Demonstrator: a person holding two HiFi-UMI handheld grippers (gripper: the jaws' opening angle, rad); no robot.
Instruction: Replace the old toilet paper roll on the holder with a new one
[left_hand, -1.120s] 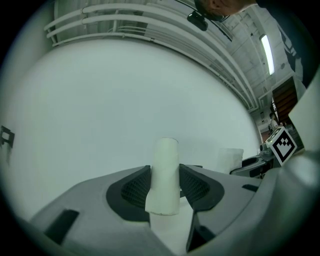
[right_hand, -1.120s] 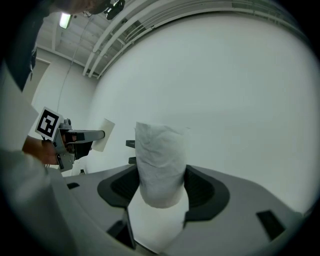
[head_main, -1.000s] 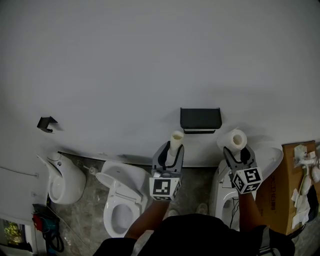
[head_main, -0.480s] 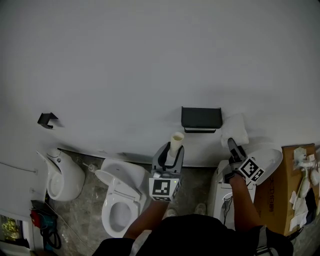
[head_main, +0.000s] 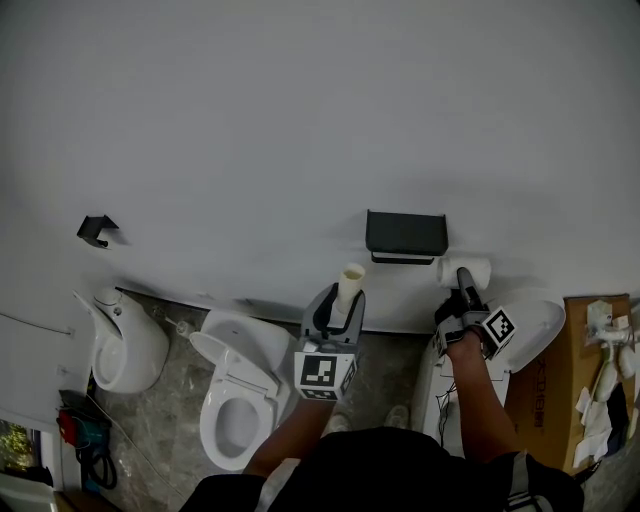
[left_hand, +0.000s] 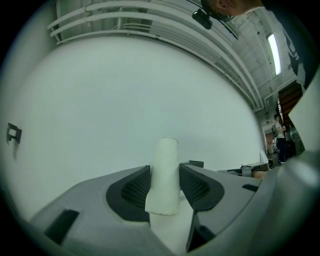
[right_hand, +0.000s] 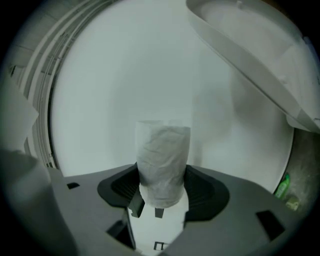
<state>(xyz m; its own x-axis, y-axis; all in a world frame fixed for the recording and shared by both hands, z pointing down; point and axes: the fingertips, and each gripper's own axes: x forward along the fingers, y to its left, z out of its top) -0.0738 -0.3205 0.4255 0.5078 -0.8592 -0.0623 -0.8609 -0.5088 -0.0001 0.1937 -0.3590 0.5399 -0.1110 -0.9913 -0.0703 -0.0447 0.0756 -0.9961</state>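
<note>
The black toilet paper holder (head_main: 405, 236) hangs on the white wall with no roll on it. My left gripper (head_main: 345, 296) is shut on the empty cardboard tube (head_main: 350, 284), which stands upright between the pads (left_hand: 164, 175), below and left of the holder. My right gripper (head_main: 464, 275) is shut on the new white paper roll (head_main: 465, 271), which lies sideways just right of and below the holder; in the right gripper view the roll (right_hand: 162, 162) sits between the dark pads with the wall behind it.
A white toilet (head_main: 238, 390) with its seat up stands lower left, a urinal-shaped fixture (head_main: 125, 345) further left. A second toilet's raised lid (head_main: 530, 335) lies under my right arm. A cardboard box (head_main: 575, 385) with clutter stands right. A small black hook (head_main: 96, 229) is on the wall.
My right gripper rolled about a quarter turn and sank, turning the new roll from end-on to sideways near the holder's right end. The left gripper with the tube stayed put.
</note>
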